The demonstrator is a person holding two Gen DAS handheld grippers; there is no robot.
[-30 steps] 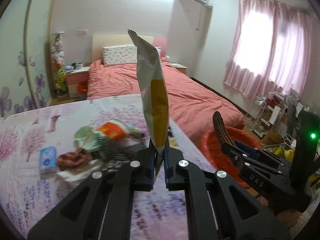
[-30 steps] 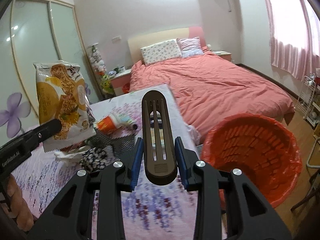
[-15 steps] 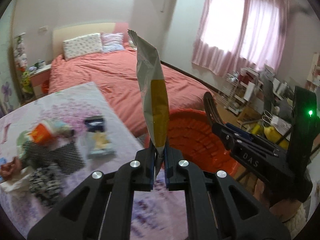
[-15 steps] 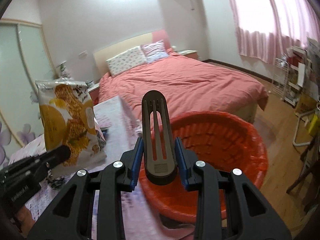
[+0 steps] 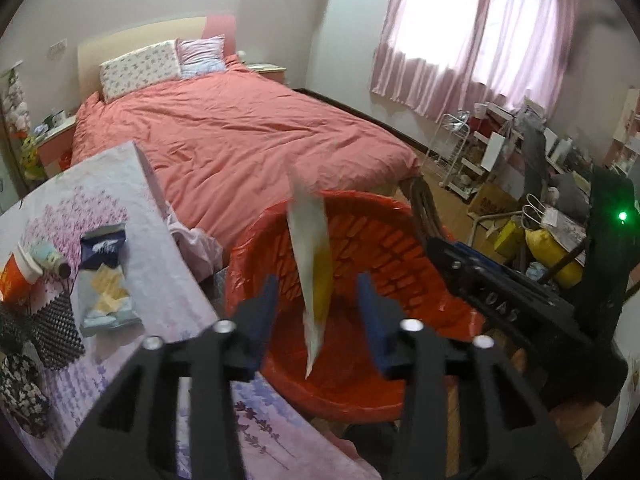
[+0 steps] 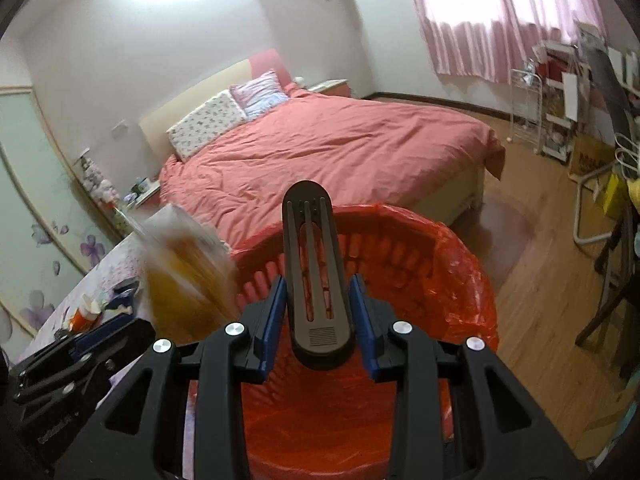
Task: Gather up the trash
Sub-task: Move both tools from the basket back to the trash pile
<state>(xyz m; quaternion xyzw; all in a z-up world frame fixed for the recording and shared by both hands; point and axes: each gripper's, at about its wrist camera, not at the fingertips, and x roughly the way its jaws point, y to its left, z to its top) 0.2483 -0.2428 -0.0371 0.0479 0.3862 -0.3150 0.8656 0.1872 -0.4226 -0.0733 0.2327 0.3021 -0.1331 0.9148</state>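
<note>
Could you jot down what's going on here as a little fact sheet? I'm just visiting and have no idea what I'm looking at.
Place: bedroom, table beside a bed
Bin: orange basket with an orange liner, next to the table
Left gripper: jaws have just been opening; pads clear of the snack bag
Snack bag: blurred, loose between the open jaws, over the basket
Right gripper: closed on a dark slotted tool, above the basket
Still on the table: a blue wrapper, a cup, dark patterned scraps

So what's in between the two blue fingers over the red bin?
The snack bag, seen edge-on in the left wrist view. It hangs loose between the left gripper's just-opened fingers, above the red bin.
</note>
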